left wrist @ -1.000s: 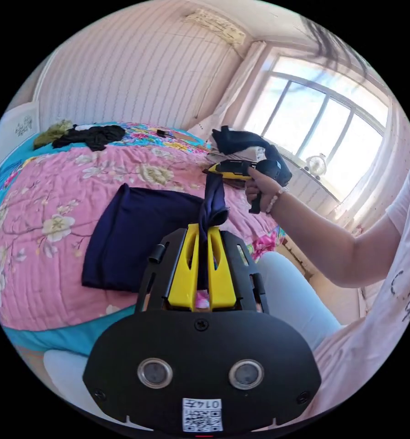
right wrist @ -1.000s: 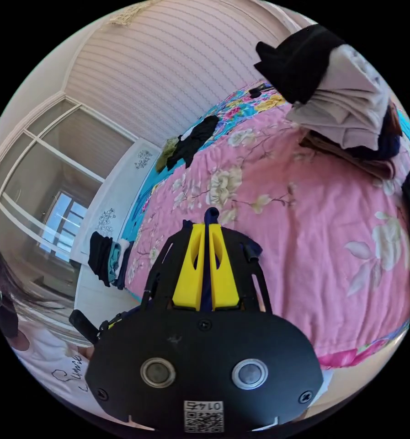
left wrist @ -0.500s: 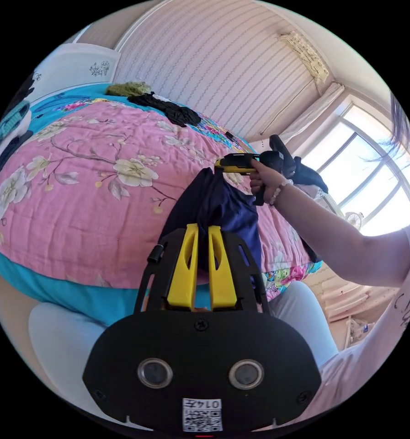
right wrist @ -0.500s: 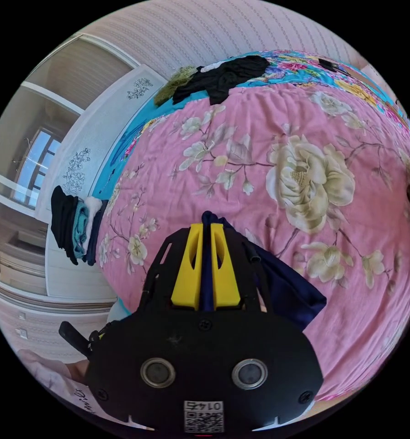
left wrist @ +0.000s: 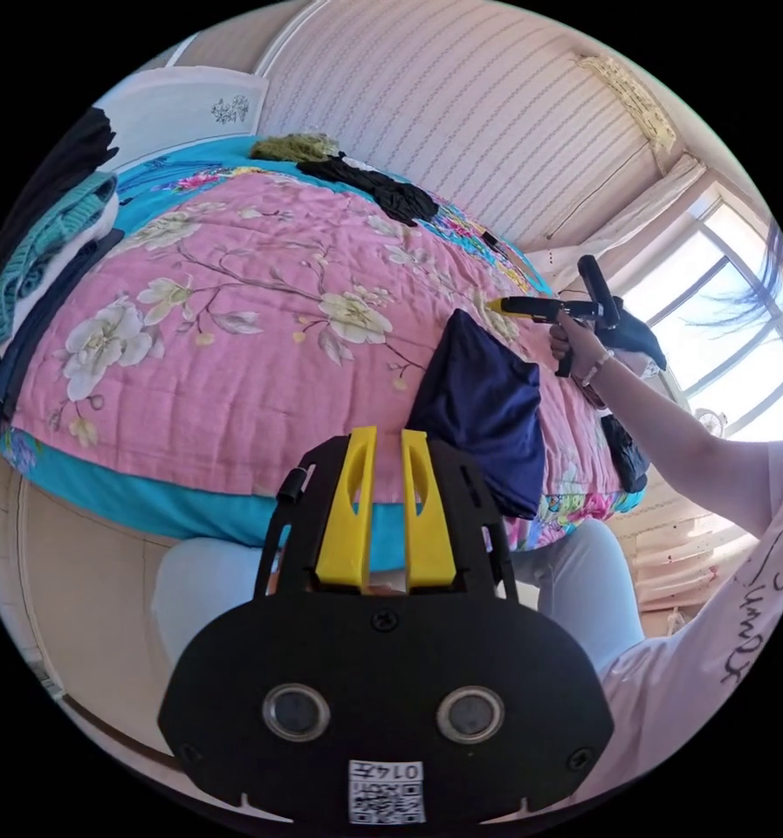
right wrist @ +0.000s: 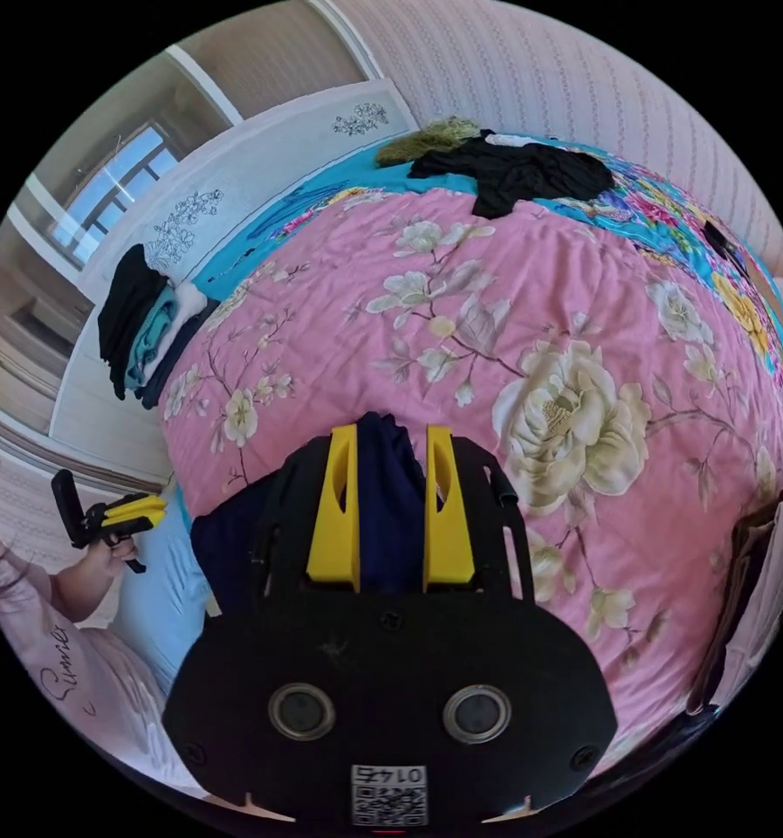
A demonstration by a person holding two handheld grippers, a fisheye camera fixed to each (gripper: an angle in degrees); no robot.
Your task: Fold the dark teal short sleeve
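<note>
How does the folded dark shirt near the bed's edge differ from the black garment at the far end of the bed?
The folded shirt is a neat, compact shape with straight edges; the black garment lies spread out and crumpled. The folded shirt looks dark navy, the black garment plain black. The folded shirt sits near the person's legs, the black garment far off beside a green item. Both lie flat on the bed.

A pink floral quilt (right wrist: 583, 288) covers the bed, over a turquoise sheet (left wrist: 147, 511). Black clothing (right wrist: 518, 170) and a green bundle (right wrist: 430, 138) lie near the white headboard (right wrist: 260, 179); folded garments (left wrist: 37, 253) sit stacked at one edge.
</note>
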